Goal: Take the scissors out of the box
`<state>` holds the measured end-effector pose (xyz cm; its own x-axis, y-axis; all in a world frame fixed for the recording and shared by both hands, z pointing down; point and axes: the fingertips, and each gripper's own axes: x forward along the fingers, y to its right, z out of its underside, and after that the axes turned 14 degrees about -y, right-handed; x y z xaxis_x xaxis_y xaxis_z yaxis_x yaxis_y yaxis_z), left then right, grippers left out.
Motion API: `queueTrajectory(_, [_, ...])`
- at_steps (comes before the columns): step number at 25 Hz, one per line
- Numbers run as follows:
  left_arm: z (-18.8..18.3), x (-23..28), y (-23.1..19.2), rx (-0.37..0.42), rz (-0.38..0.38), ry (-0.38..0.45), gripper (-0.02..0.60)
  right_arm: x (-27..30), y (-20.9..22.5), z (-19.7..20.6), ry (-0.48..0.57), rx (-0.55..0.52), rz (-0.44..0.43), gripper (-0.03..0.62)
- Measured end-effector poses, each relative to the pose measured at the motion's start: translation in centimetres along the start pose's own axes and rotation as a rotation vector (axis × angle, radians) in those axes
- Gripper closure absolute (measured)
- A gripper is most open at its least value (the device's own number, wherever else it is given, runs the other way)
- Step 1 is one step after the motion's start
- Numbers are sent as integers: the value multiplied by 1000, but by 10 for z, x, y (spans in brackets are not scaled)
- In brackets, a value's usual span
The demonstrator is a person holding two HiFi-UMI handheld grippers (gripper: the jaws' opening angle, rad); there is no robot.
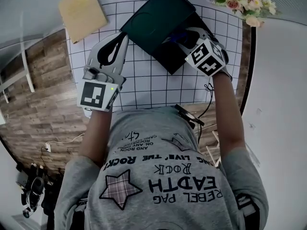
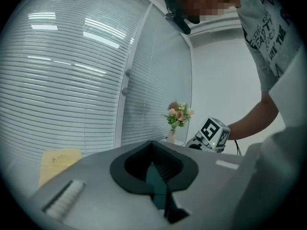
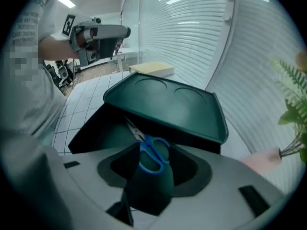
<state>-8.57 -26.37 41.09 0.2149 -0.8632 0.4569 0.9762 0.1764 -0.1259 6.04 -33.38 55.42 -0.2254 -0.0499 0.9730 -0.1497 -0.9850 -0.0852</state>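
A dark box lies on the white grid mat, and its dark green lid sits askew over it. In the right gripper view the lid covers the far part of the box. Blue-handled scissors sit at the box's open near side, blades pointing under the lid. My right gripper is shut on the handles. From the head view, my right gripper reaches into the box, with a bit of the blue scissors showing. My left gripper is left of the box, raised off the mat. In its own view the left gripper is shut and holds nothing.
A yellowish pad lies at the mat's far left corner. A pot of flowers stands at the far right, close to the box. The round table's edge runs down the right. Window blinds are behind the table.
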Motion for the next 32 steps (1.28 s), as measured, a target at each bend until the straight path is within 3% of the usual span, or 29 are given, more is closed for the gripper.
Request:
queueTrajectory(5, [6, 3, 1, -10, 3, -17, 572, 17, -3, 6, -102, -148, -17, 429])
queueTrajectory(11, [7, 4, 3, -14, 2, -20, 572, 30, -4, 9, -161, -247, -36, 429])
queueTrajectory(25, [9, 2, 2, -20, 9, -20, 572, 32, -52, 10, -198, -237, -186, 430])
queueTrajectory(32, [8, 1, 1, -15, 18, -9, 572, 33, -64, 12, -203, -250, -192, 436])
